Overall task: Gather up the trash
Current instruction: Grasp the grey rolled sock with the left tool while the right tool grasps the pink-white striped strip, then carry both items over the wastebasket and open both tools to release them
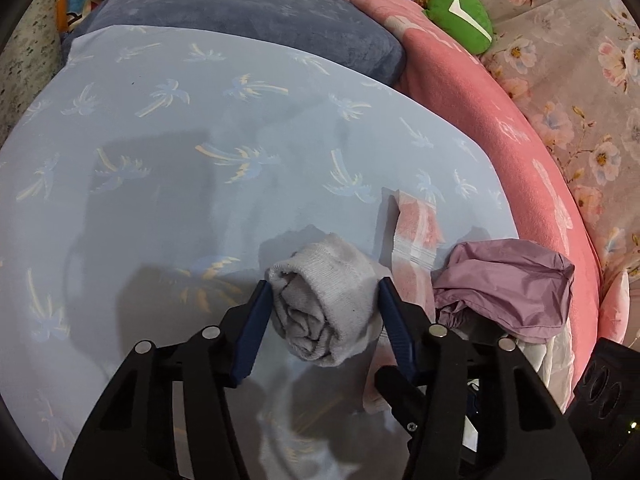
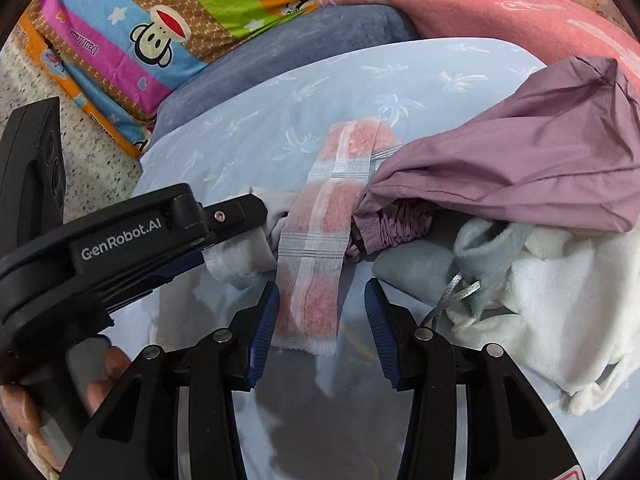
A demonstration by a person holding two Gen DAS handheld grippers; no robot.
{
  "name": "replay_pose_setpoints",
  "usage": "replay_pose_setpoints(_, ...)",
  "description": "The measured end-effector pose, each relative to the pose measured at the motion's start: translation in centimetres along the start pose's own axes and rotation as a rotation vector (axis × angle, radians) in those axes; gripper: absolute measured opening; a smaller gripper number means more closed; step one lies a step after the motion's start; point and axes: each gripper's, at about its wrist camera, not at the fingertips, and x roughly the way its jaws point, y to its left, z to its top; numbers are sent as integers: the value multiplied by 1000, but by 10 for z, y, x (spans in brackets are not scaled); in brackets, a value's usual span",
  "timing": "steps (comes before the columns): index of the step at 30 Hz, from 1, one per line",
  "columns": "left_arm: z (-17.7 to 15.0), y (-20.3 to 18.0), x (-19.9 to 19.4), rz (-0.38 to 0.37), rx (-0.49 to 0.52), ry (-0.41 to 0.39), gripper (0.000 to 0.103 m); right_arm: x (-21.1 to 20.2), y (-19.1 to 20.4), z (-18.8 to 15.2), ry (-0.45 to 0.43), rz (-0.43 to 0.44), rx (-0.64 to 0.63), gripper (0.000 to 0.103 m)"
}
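Left gripper fingers clamp a rolled sock; open sheet beyond. Right gripper fingers stand apart beside a pink strip; only this view shows white cloth.

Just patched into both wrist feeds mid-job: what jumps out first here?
The left gripper has a rolled grey sock between its blue fingers, low on the pale blue palm-print sheet. Just right of it lies a pink-and-white strip, which the right gripper straddles without gripping. A crumpled mauve cloth bag sits on the strip's far end, with white fabric below it.
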Motion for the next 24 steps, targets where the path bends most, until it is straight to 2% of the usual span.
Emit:
replay_pose_setpoints(1, 0, -1, -1, -4, 4, -4, 46, -1, -1, -1, 0, 6, 1, 34)
replay_pose_setpoints(2, -1, -1, -2, -11, 5, -4, 44, 1, -2, -1, 12, 21, 4, 20)
replay_pose_setpoints(3, -1, -1, -4, -15, 4, -5, 40, 2, -3, -1, 24, 39, 12, 16)
replay_pose_setpoints(7, -3, -5, -9, -15, 7, -15, 32, -7, -2, -5, 12, 49, 20, 13)
replay_pose_setpoints(15, -10, -23, -30, -13, 23, -47, 31, -53, 2, -4, -81, 66, 3, 13)
replay_pose_setpoints(24, -17, -61, -64, -50, 83, -106, 31, -137, -7, 5, -247, 68, 22, 13)
